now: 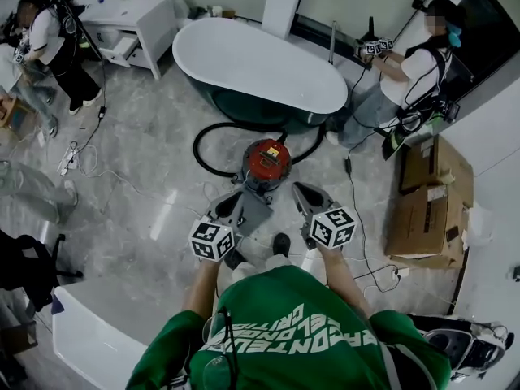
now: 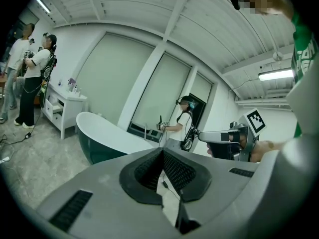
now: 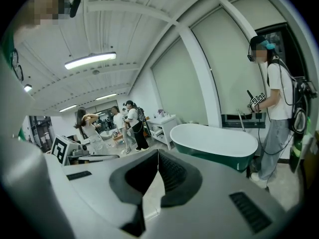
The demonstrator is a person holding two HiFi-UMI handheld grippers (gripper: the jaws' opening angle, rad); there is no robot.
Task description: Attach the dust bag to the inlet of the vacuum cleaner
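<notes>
Marble floor carries the red vacuum cleaner. Just behind it I hold the left gripper and right gripper, both closed, empty, equally near. Dust bag not sighted.

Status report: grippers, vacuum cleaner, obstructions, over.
Both shut, empty: left gripper, right gripper. Red vacuum cleaner on floor; no dust bag in sight. Its black hose loops alongside.

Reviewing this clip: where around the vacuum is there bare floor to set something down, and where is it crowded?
Bare floor lies left of the vacuum cleaner, between its hose and the power strip. Crowded: behind it, where the hose loops against the bathtub; to its right a black cable runs before the cardboard boxes.
</notes>
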